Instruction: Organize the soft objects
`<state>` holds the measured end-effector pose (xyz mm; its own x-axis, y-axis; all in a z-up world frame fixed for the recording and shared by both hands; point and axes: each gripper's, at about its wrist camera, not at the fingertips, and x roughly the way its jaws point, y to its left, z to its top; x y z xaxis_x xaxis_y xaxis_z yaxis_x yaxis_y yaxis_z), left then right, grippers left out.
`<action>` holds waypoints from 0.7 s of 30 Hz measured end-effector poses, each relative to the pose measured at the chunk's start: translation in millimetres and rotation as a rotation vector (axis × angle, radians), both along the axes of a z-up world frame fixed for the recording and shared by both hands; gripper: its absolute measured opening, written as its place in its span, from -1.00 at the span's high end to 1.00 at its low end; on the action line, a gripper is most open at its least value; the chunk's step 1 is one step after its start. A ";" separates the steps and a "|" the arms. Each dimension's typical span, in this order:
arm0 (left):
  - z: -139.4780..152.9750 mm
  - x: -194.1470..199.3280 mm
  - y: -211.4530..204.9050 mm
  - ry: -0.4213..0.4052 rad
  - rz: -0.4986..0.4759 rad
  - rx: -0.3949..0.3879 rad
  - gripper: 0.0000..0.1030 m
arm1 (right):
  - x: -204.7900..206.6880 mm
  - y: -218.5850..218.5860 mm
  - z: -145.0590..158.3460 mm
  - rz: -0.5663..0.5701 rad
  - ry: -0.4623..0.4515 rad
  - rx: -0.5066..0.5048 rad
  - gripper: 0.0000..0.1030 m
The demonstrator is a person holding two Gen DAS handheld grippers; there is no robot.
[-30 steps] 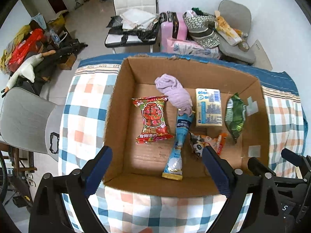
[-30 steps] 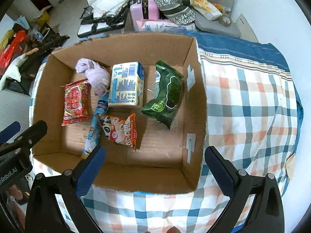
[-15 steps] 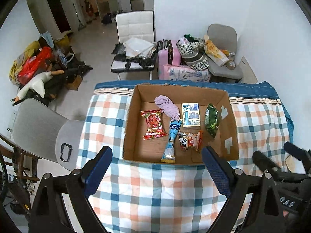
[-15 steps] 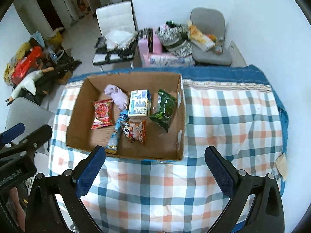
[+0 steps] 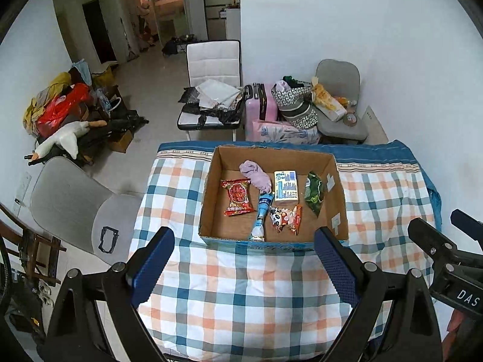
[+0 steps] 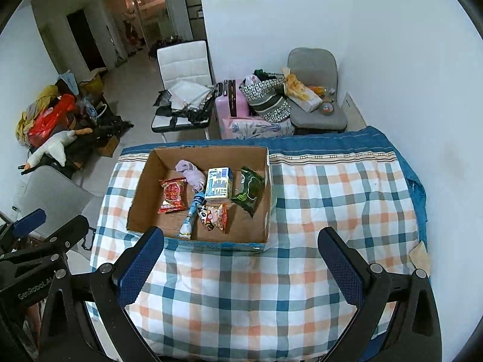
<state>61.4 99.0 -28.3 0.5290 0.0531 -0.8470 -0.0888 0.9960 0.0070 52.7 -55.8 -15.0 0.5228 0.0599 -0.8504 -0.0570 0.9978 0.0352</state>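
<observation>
Your left gripper (image 5: 244,259) and right gripper (image 6: 241,259): jaws spread wide, nothing held, both high above checked counter (image 6: 332,199). All soft items lie in cardboard box (image 5: 208,199): lilac cloth (image 5: 256,175), red packet (image 5: 237,193), tissue pack (image 5: 286,186), green pouch (image 5: 314,192), blue tube (image 5: 262,214), panda snack (image 5: 285,218). Nothing loose outside box (as far as visible). Task looks done or nearly so.

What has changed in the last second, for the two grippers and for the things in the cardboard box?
Both grippers pulled back and up from the cardboard box, so it looks smaller and the whole checked cloth shows. The left gripper and right gripper stayed open and empty; nothing was grasped or released. The purple cloth, red packet and green packet lie as before.
</observation>
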 end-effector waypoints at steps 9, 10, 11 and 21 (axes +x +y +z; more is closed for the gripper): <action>11.7 -11.6 -3.1 -0.024 0.006 -0.001 -0.84 | -15.2 -2.1 15.6 0.003 -0.024 -0.008 -1.00; 11.2 -11.4 -2.9 -0.024 0.006 -0.001 -0.84 | -16.1 -2.7 16.3 0.003 -0.025 -0.007 -1.00; 11.2 -11.5 -3.0 -0.024 0.006 -0.001 -0.84 | -17.0 -3.2 17.0 0.002 -0.027 -0.006 -1.00; 16.4 -15.5 -5.4 -0.029 0.008 0.000 -0.84 | -18.1 -2.2 18.5 0.002 -0.028 -0.005 -1.00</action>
<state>45.9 93.6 -11.8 0.5530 0.0572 -0.8312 -0.0965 0.9953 0.0043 34.6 -58.0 3.4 0.5459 0.0566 -0.8359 -0.0598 0.9978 0.0285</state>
